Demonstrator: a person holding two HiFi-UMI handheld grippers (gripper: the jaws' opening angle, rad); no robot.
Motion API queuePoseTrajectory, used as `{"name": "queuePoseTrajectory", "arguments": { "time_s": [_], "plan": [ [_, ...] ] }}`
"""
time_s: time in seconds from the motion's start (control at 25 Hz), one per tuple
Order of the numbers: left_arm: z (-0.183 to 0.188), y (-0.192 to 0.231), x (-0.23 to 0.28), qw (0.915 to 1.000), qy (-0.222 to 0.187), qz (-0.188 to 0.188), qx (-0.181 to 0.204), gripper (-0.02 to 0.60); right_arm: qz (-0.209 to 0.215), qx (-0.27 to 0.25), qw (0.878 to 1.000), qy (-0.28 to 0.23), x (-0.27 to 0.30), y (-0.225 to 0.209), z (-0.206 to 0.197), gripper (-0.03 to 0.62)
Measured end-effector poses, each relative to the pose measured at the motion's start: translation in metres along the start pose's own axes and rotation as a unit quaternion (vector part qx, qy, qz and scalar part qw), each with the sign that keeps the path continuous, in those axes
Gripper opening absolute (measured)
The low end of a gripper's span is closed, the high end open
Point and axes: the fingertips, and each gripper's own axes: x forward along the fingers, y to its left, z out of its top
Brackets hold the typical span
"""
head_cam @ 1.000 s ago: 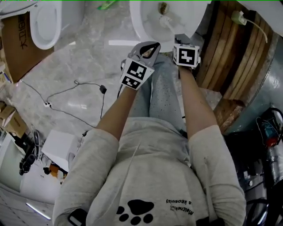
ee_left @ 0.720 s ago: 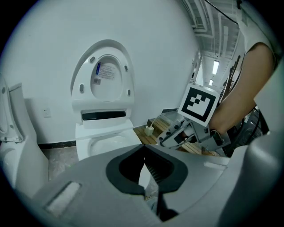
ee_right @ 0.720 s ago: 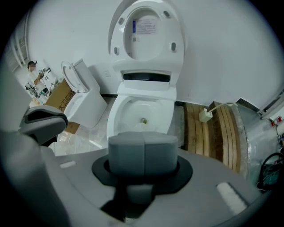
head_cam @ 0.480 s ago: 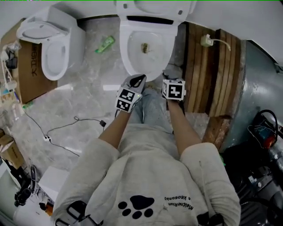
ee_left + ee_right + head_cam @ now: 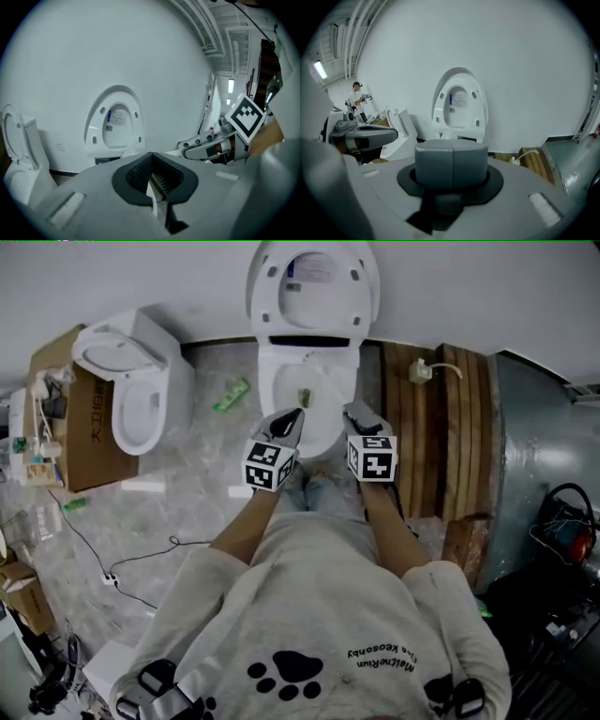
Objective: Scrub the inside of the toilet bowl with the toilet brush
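**Both tongs closed at the near rim of the bowl**

The left tongs [image 5: 296, 416] were pinched tip to tip, and its own view showed ribbed pads meeting at the point with nothing caught between them. The right tongs [image 5: 356, 414] were pressed flat together, one seam down the middle, and held nothing either. They were level with each other and a little apart, and both pointed forward over the near edge of the toilet bowl [image 5: 330, 434]. The left tips sat over the basin and the right over the rim.

The bowl was straight ahead against the white wall, with its lid [image 5: 312, 282] tipped up and back. A small brownish spot [image 5: 303, 395] sat in the basin. Under the tongs were the person's grey trouser legs [image 5: 316, 491], close up to the bowl's front.

To the right, a stack of wooden planks [image 5: 441, 446] lay just beside the bowl, with a white plug and cord [image 5: 419, 372] on top. Past that stood a big grey drum [image 5: 539, 474]. To the left, a green packet [image 5: 231, 395] lay on the marble floor [image 5: 202, 493] near the bowl. A second toilet [image 5: 173, 381] stood further out, its seat down, and a cardboard box [image 5: 80, 442] was pushed against it. A thin cable [image 5: 141, 554] snaked across the floor nearer the person. In the right gripper view a small figure [image 5: 356, 101] stood far off at the left.
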Motion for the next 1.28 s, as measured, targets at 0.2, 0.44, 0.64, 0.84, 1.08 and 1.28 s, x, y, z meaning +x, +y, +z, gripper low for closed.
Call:
{"name": "queuePoseTrajectory", "arguments": {
  "time_s": [0.2,0.44,0.64,0.84,1.08,1.28],
  "plan": [
    [0.073,-0.001,-0.009,0.9977,-0.057,0.022,0.031,0.002,0.0,-0.012,0.996,-0.085,-0.035,0.001,0.061,0.152],
    [0.146,-0.007,-0.032,0.9876,-0.116,0.055,0.091,0.002,-0.014,-0.011,0.987,-0.162,-0.079,-0.004,0.112,0.152],
    [0.209,-0.021,-0.053,0.9733,-0.175,0.075,0.127,0.002,-0.039,-0.047,0.971,-0.232,-0.109,-0.007,0.164,0.152],
    [0.261,-0.031,-0.077,0.9548,-0.226,0.099,0.165,0.0,-0.061,-0.097,0.944,-0.309,-0.146,0.003,0.222,0.152],
    [0.289,-0.042,-0.088,0.9449,-0.251,0.104,0.182,0.0,-0.072,-0.149,0.915,-0.367,-0.186,0.019,0.267,0.152],
    [0.285,-0.046,-0.088,0.9456,-0.253,0.105,0.175,0.0,-0.068,-0.15,0.917,-0.364,-0.188,0.02,0.259,0.153]
  ]
}}
